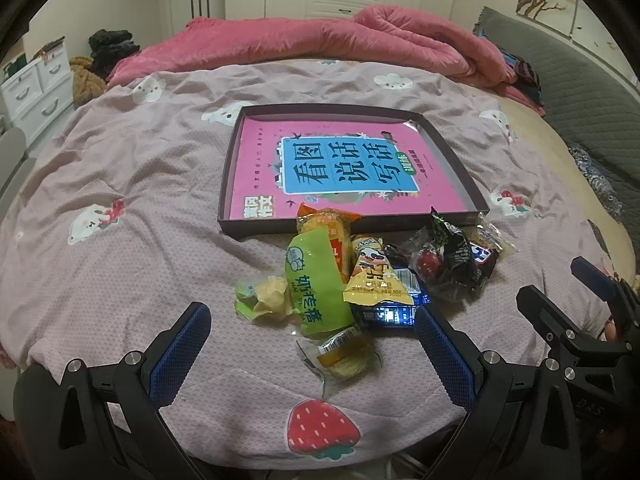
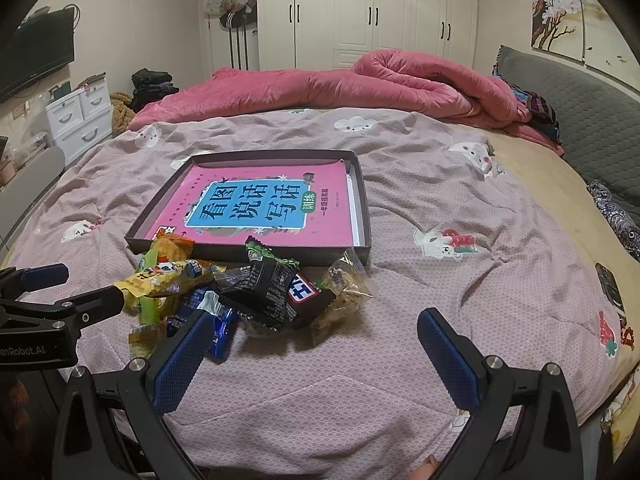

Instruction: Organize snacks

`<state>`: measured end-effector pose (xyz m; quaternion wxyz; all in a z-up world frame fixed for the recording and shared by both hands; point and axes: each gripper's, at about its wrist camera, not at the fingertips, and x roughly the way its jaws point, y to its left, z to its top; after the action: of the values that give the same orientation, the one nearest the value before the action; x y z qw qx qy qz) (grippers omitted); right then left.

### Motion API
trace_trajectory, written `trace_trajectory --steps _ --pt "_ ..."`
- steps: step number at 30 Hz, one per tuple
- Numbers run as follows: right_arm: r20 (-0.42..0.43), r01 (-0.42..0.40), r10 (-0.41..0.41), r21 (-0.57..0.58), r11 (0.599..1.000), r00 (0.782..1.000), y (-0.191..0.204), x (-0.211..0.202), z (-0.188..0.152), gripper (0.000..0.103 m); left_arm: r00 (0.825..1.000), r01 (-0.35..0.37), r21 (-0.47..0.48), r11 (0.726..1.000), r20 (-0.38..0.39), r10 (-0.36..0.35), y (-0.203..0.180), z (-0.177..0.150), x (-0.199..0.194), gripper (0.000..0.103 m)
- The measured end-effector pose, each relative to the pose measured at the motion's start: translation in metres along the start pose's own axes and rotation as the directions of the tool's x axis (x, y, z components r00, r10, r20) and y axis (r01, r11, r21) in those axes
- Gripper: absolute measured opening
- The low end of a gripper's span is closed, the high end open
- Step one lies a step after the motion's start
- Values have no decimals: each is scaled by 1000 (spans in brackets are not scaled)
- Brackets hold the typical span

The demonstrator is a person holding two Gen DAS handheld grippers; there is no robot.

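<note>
The snack pile (image 1: pixel 360 280) lies heaped on the bedspread (image 1: pixel 120 240) just before the near wall of the shallow tray (image 1: pixel 440 148), one orange packet leaning on that wall. No snack is inside the tray, which holds only a pink book (image 1: pixel 344 168), so sorting seems not yet begun. The left gripper (image 1: pixel 312 340) hovers wide open around the pile's near edge, gripping nothing; the right gripper (image 2: pixel 316 340) is likewise open and empty.

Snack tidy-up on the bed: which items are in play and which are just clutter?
In play:
- snack pile
- dark tray, holding only a pink book
- left gripper, open
- right gripper, open

Clutter:
- pink quilt
- patterned bedspread
- white drawers
- wardrobe
- grey headboard
</note>
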<state>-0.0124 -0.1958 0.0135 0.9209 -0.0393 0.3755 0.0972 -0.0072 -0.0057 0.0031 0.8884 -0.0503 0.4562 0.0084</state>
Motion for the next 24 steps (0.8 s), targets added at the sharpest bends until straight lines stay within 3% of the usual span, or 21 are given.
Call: trace_trajectory --steps 24 --pt "-1 0 0 0 1000 1000 -1 1 -1 102 1000 6 -1 1000 -7 -6 2 -2 1 101"
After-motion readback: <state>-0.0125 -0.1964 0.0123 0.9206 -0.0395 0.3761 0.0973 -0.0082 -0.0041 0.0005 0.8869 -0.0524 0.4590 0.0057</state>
